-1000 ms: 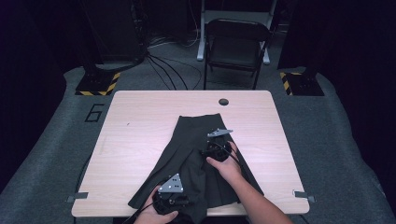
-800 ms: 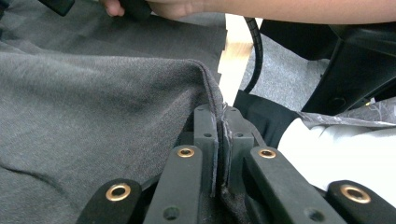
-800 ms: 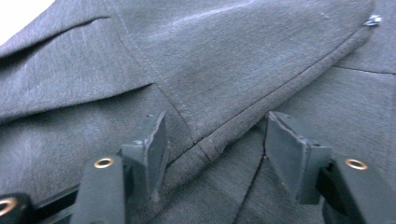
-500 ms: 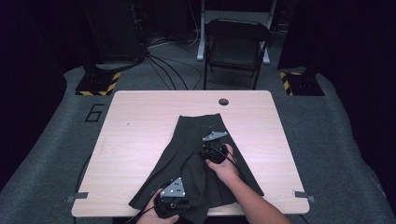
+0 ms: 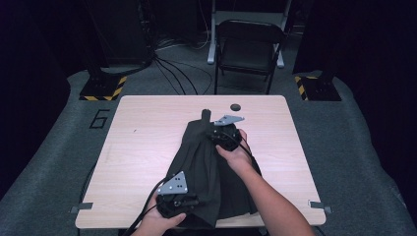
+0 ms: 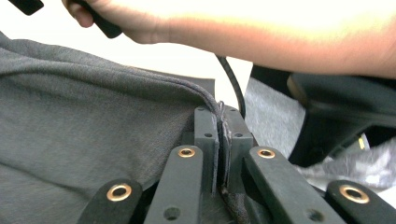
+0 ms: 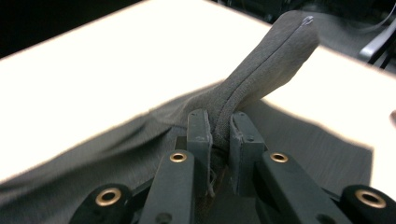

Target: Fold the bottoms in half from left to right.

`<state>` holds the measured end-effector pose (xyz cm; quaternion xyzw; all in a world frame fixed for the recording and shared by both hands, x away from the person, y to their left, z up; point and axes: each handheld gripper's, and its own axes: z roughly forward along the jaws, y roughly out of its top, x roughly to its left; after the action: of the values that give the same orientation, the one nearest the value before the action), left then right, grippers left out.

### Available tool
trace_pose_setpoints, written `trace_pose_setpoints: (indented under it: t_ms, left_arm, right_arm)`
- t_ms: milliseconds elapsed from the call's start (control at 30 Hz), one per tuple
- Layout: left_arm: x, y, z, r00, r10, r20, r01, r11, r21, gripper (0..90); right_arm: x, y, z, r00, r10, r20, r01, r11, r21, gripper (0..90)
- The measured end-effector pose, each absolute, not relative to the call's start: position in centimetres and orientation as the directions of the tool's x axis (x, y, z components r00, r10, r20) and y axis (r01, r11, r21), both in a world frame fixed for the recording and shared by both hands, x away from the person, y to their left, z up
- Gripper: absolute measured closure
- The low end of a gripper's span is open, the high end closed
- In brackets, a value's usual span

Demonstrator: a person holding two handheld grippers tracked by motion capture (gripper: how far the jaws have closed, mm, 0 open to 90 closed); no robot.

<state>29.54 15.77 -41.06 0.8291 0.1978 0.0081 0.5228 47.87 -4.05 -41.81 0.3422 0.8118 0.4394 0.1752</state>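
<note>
Lifting evenly matters: left gripper (image 6: 223, 140) and right gripper (image 7: 219, 140), just closed, pinch the dark garment (image 5: 206, 167) mid-frame.

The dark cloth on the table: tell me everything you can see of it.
The cloth is dark grey, a soft, finely woven fabric with a stitched hem. It lies lengthwise on the wooden table, narrow at the far end and fanning wide toward the near edge. The left gripper pinches its near hem; the right gripper clamps a raised fold near the far end.
</note>
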Motion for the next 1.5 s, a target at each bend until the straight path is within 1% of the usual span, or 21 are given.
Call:
trace_pose_setpoints:
  t_ms: [133, 300, 433, 500, 533, 700, 867, 967, 1033, 1100, 1167, 1233, 1300, 1433, 1467, 1500]
  left_arm:
    - [29.9, 15.4, -39.0, 0.927, 0.335, -0.17, 0.287, -0.34, 0.896, 86.3]
    - [30.5, 14.5, -37.0, 0.93, 0.335, -0.147, 0.257, -0.311, 0.915, 86.2]
    - [31.0, 13.3, -36.6, 0.929, 0.342, -0.139, 0.25, -0.303, 0.92, 86.2]
    - [31.4, 12.6, -36.6, 0.929, 0.338, -0.148, 0.255, -0.298, 0.92, 86.1]
    - [31.6, 12.2, -36.7, 0.927, 0.34, -0.155, 0.264, -0.3, 0.917, 86.1]
    - [32.7, 9.8, -38.0, 0.929, 0.329, -0.169, 0.281, -0.333, 0.9, 85.9]
    - [33.6, 6.7, -40.6, 0.929, 0.322, -0.185, 0.308, -0.39, 0.867, 85.5]
    - [34.2, 4.9, -42.4, 0.925, 0.319, -0.204, 0.331, -0.422, 0.844, 84.2]
    - [34.3, 4.1, -43.3, 0.925, 0.317, -0.21, 0.34, -0.441, 0.831, 82.7]
    - [34.4, 3.5, -44.1, 0.925, 0.314, -0.214, 0.345, -0.459, 0.819, 80.8]
    - [34.2, 3.1, -44.7, 0.928, 0.304, -0.216, 0.345, -0.479, 0.807, 75.2]
    - [33.8, 3.5, -44.6, 0.932, 0.296, -0.209, 0.334, -0.478, 0.812, 69.0]
    - [33.5, 4.4, -44.2, 0.929, 0.311, -0.199, 0.332, -0.468, 0.819, 64.4]
    - [33.5, 8.2, -42.1, 0.911, 0.376, -0.168, 0.326, -0.409, 0.853, 56.3]
    - [33.6, 9.8, -41.5, 0.902, 0.409, -0.135, 0.312, -0.405, 0.859, 54.8]
    - [33.7, 11.1, -41.2, 0.887, 0.446, -0.12, 0.315, -0.394, 0.864, 53.1]
  right_arm:
    - [48.4, -3.7, -39.0, -0.707, 0.707, -0.012, 0.35, 0.364, 0.863, 79.9]
    - [49.1, -4.0, -35.8, -0.703, 0.711, -0.021, 0.319, 0.342, 0.884, 79.9]
    - [49.6, -5.3, -34.7, -0.686, 0.727, -0.006, 0.314, 0.304, 0.899, 79.8]
    - [50.0, -6.8, -34.7, -0.666, 0.746, 0.025, 0.347, 0.28, 0.895, 79.8]
    - [50.0, -6.8, -34.7, -0.666, 0.746, 0.025, 0.347, 0.28, 0.895, 79.8]
    - [50.7, -9.7, -36.4, -0.628, 0.777, 0.026, 0.41, 0.303, 0.86, 79.7]
    - [51.2, -12.3, -39.5, -0.59, 0.808, -0.012, 0.472, 0.356, 0.806, 79.5]
    - [51.6, -13.5, -41.7, -0.556, 0.831, -0.024, 0.514, 0.367, 0.775, 79.3]
    - [52.1, -14.1, -42.9, -0.543, 0.839, -0.035, 0.526, 0.373, 0.764, 79.3]
    - [52.4, -14.5, -43.6, -0.522, 0.853, -0.019, 0.551, 0.353, 0.756, 79.2]
    - [52.8, -15.0, -44.7, -0.503, 0.864, -0.008, 0.576, 0.342, 0.742, 79.2]
    - [53.0, -15.4, -45.6, -0.487, 0.874, -0.004, 0.592, 0.333, 0.733, 79.0]
    - [53.1, -15.5, -46.3, -0.489, 0.872, -0.017, 0.603, 0.352, 0.716, 78.9]
    - [53.1, -15.5, -47.5, -0.476, 0.879, -0.029, 0.62, 0.358, 0.698, 78.6]
    - [53.1, -15.6, -47.8, -0.477, 0.878, -0.033, 0.622, 0.364, 0.694, 78.6]
    - [53.1, -15.6, -48.1, -0.473, 0.88, -0.035, 0.627, 0.364, 0.689, 78.4]
